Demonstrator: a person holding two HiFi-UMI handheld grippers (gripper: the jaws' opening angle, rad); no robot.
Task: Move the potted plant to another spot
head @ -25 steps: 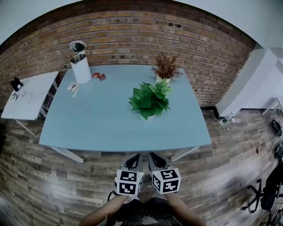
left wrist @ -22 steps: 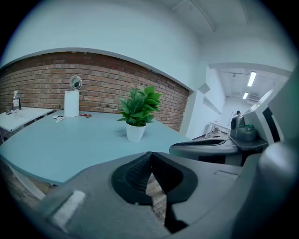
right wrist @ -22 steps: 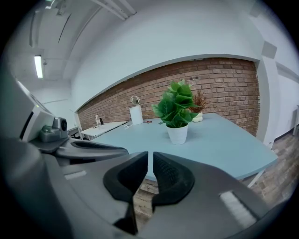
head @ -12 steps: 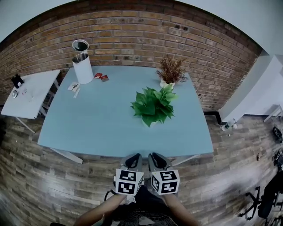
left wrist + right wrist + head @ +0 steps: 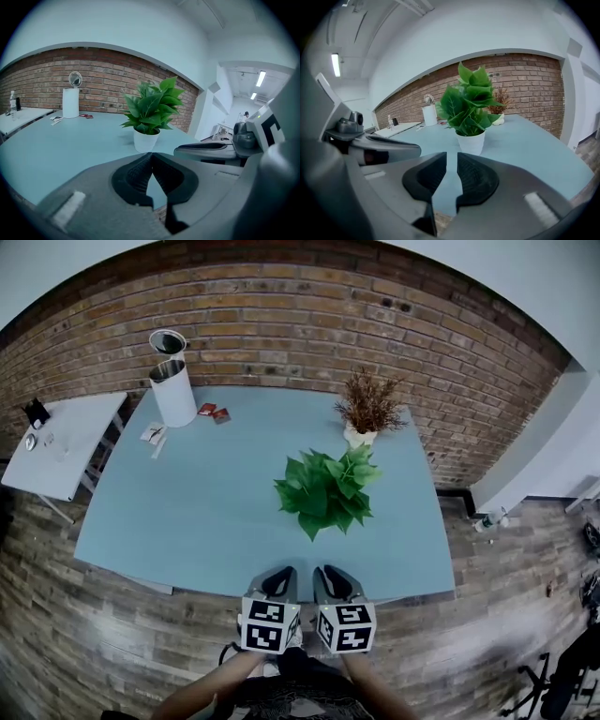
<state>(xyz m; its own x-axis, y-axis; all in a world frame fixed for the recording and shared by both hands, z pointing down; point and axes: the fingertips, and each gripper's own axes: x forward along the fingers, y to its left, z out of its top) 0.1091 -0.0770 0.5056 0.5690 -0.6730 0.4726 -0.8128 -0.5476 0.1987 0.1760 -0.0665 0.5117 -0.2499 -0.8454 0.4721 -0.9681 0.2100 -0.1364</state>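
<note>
The potted plant (image 5: 323, 493), green leaves in a small white pot, stands right of the middle on the light blue table (image 5: 206, 512). Both grippers hang side by side at the table's front edge, short of the plant. The left gripper (image 5: 278, 585) is shut and empty, its tips touching in the left gripper view (image 5: 151, 153), where the plant (image 5: 149, 105) stands ahead. The right gripper (image 5: 330, 582) has its jaws opening; a narrow gap shows between them in the right gripper view (image 5: 451, 153) with nothing in it, and the plant (image 5: 469, 105) stands straight ahead.
A dried brown plant (image 5: 367, 409) in a white pot stands behind the green one. At the back left are a white cylinder (image 5: 173, 390), a round mirror (image 5: 167, 341) and small red packets (image 5: 214, 412). A white side table (image 5: 66, 442) stands left; a brick wall lies behind.
Both grippers have moved forward from over the floor to the table's front edge, closer to the plant. The plant has stayed where it was on the table.
</note>
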